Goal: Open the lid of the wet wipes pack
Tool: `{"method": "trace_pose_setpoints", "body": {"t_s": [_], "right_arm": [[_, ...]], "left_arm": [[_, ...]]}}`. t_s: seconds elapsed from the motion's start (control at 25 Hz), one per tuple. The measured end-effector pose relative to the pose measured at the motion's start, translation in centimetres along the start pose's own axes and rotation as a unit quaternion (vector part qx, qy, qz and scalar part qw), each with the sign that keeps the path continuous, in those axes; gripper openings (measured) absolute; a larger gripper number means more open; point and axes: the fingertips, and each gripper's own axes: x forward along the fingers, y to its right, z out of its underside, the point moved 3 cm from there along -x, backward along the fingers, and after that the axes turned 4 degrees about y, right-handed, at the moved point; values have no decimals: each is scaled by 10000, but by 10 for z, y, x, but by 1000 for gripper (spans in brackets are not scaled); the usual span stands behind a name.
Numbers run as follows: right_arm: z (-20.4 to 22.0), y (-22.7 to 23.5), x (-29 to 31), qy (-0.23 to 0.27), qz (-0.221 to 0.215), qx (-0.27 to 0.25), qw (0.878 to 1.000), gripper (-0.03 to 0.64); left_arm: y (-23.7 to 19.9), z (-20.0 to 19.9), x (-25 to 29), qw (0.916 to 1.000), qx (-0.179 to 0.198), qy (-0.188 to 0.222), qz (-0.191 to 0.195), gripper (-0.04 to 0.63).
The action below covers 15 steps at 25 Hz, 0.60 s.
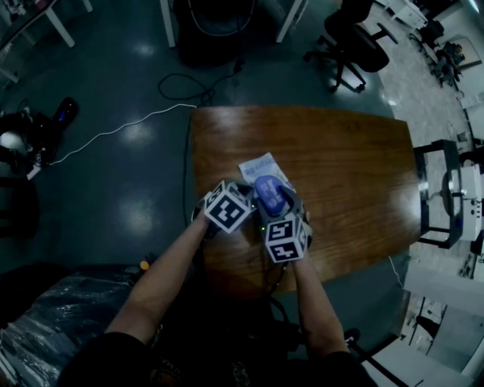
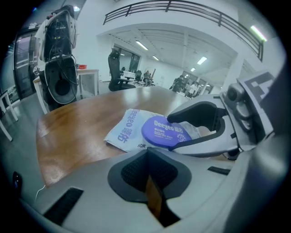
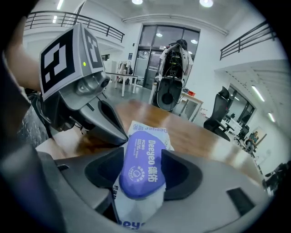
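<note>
The white wet wipes pack (image 1: 259,165) lies on the wooden table (image 1: 348,166) near its front left corner, its blue oval lid (image 1: 269,190) facing up and looking flat on the pack. My right gripper (image 1: 277,201) reaches over the pack's near end. In the right gripper view the lid (image 3: 143,164) sits between the two dark pads (image 3: 105,169), and the right gripper (image 3: 141,172) stands wide open around it. My left gripper (image 1: 243,190) hovers just left of the pack; in its own view the left gripper (image 2: 148,172) is shut with nothing in it, and the pack (image 2: 129,129) lies ahead.
The table's left edge (image 1: 189,174) and front edge are close to both hands. On the floor beyond are a white cable (image 1: 121,128), an office chair (image 1: 352,45) and table legs (image 1: 168,23). A metal rack (image 1: 450,189) stands at the right, a plastic-wrapped bundle (image 1: 45,317) at the lower left.
</note>
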Motion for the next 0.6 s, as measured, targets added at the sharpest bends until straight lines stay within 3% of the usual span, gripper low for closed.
{"method": "trace_pose_setpoints", "body": {"t_s": [0.32, 0.6], "right_arm": [[1, 7, 0, 169, -359, 657, 9970, 238], [3, 24, -2, 274, -240, 915, 9951, 155]], "left_arm": [[-2, -1, 2, 10000, -18, -32, 37, 5], [-3, 3, 2, 9996, 67, -256, -29, 5]]}}
